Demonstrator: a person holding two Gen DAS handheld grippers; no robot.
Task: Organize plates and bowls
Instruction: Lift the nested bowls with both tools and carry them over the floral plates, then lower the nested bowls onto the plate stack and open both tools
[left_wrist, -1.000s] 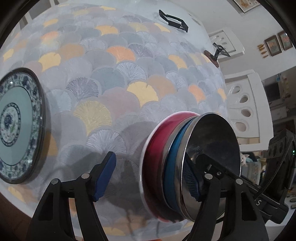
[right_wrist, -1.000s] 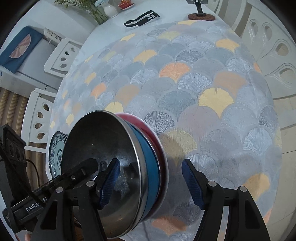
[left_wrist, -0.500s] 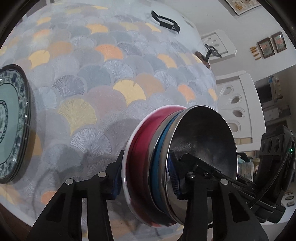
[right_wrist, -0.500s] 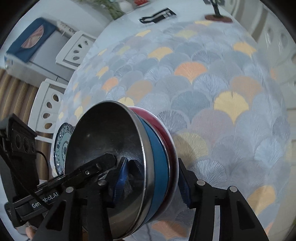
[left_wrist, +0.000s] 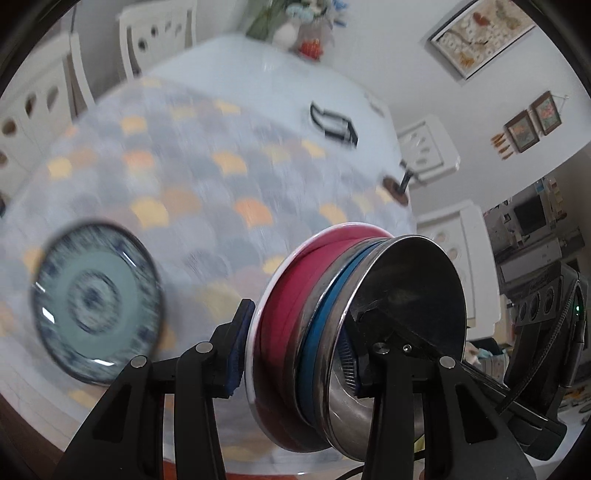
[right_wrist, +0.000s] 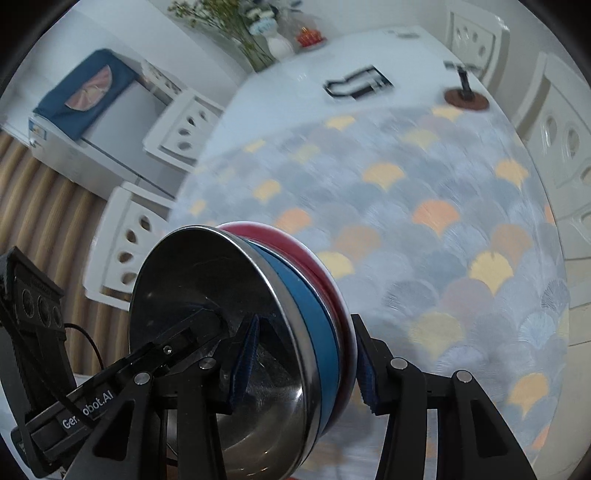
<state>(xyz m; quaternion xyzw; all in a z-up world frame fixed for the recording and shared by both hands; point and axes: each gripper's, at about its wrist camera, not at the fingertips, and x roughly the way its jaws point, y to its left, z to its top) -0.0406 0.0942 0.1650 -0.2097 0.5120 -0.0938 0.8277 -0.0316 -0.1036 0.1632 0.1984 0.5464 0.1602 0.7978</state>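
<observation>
A nested stack hangs tilted above the patterned tablecloth: a steel bowl inside a blue bowl inside a red bowl with a white rim. My left gripper is shut on the stack's rim, one pad under the red bowl and one inside the steel bowl. My right gripper is shut on the opposite rim of the same steel bowl, blue bowl and red bowl. A blue-and-white plate lies on the cloth to the left, below the stack.
A black folding holder and a small stand on a brown round base sit at the far end of the table. A vase of flowers stands beyond them. White chairs ring the table.
Both grippers closed on the stack's rim, one pad inside and one outside. Then they rose with the stack, so the table dropped away and more of the room shows.
</observation>
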